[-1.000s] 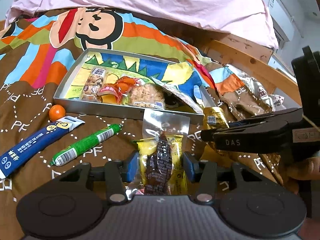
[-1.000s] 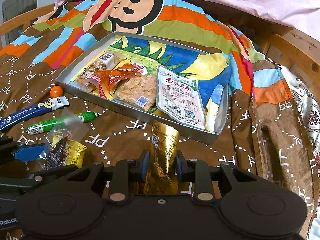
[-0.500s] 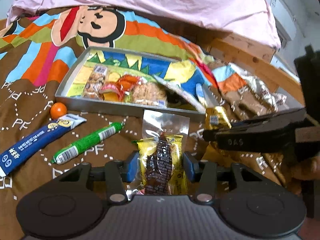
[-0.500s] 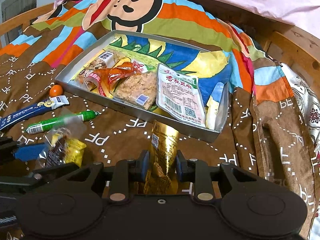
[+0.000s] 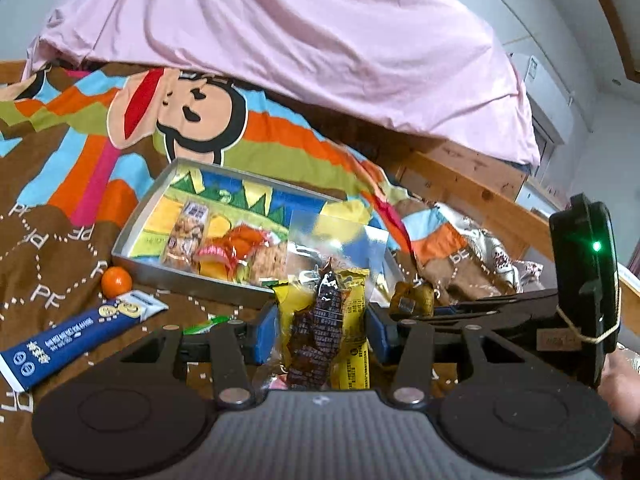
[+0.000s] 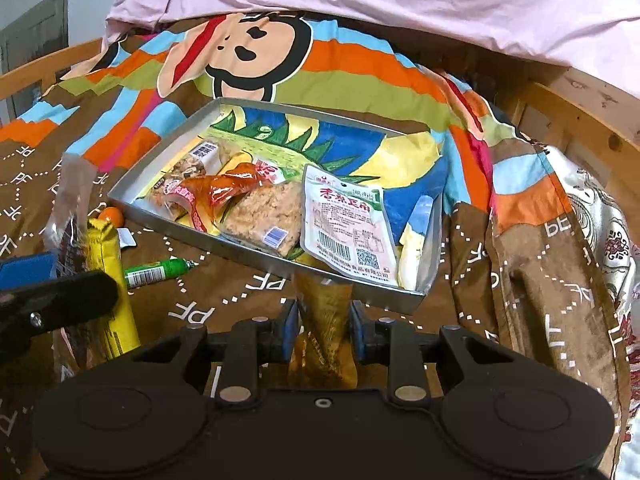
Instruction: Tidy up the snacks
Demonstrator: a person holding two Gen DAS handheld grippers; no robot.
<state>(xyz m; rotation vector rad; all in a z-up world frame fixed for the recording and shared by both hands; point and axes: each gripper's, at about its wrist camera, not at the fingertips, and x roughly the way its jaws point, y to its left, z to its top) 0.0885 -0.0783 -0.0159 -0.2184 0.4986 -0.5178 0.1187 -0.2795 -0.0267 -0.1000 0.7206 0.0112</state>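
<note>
Both packets have come up off the bedspread (image 6: 248, 292) in the last half second. The left tool (image 5: 322, 328) pinches a yellow-and-clear snack packet (image 5: 324, 320), now raised in front of the tray's near wall. The right tool (image 6: 323, 330) grips a gold foil packet (image 6: 326, 320) whose top overlaps the near rim of the metal tray (image 6: 160, 168), probably just short of it. So the carry to the tray is under way. An orange sweet (image 5: 116, 281), a blue tube (image 5: 80, 332) and a green sausage stick (image 6: 158, 272) lie outside.

Black gripper (image 5: 322, 330) — blue-padded fingers (image 5: 266, 332)
</note>
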